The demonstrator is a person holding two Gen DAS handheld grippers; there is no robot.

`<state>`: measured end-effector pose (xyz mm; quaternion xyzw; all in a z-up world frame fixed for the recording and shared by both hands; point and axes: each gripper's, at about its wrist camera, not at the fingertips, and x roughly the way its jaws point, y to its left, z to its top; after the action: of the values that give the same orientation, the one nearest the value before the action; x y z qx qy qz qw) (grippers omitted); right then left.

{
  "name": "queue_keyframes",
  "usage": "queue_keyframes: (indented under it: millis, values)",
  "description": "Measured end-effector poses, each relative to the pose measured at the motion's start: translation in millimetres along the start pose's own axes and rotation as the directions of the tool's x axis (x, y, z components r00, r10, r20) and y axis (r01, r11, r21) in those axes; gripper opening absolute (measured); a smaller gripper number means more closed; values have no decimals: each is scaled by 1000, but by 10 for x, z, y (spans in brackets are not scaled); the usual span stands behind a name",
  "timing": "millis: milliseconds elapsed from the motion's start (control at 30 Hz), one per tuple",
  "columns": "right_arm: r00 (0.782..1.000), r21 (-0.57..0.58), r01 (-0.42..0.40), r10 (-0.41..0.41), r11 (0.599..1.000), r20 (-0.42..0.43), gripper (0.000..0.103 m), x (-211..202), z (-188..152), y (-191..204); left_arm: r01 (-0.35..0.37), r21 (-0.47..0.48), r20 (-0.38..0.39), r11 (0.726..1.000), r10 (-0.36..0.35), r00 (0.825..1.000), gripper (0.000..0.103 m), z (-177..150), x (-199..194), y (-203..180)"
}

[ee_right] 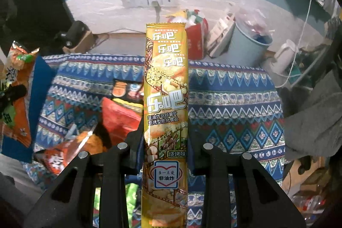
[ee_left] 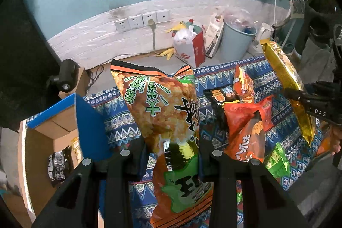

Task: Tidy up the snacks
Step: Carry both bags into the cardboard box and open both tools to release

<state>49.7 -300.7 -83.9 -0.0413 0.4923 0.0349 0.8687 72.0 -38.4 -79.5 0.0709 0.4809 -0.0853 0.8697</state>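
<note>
surface: blue patterned woven tablecloth (ee_right: 230,99), loose snack packets in a heap
left gripper (ee_left: 173,155): clamped on large orange rice-cracker bag (ee_left: 158,104), lifted
right gripper (ee_right: 165,151): clamped on long gold chip packet (ee_right: 165,89), long axis upright
target: blue-edged cardboard box (ee_left: 64,119), lower left, nearer the left gripper

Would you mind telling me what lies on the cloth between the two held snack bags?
Between the orange bag and gold packet, the left wrist view shows a loose snack pile on the patterned cloth.
</note>
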Motion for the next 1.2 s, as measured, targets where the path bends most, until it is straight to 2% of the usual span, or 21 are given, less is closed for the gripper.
queue_keyframes:
  millis: [533,1200]
  values:
    - [996,-87,-73,77,994,42,29,-246,143,621,-22,-20,54,1000,23,998,36,-162,-359,228]
    - [982,-195,-171,184,966,48,29,-269,489,1576,-46,-128,83,991,57,995,36,-359,-584,766]
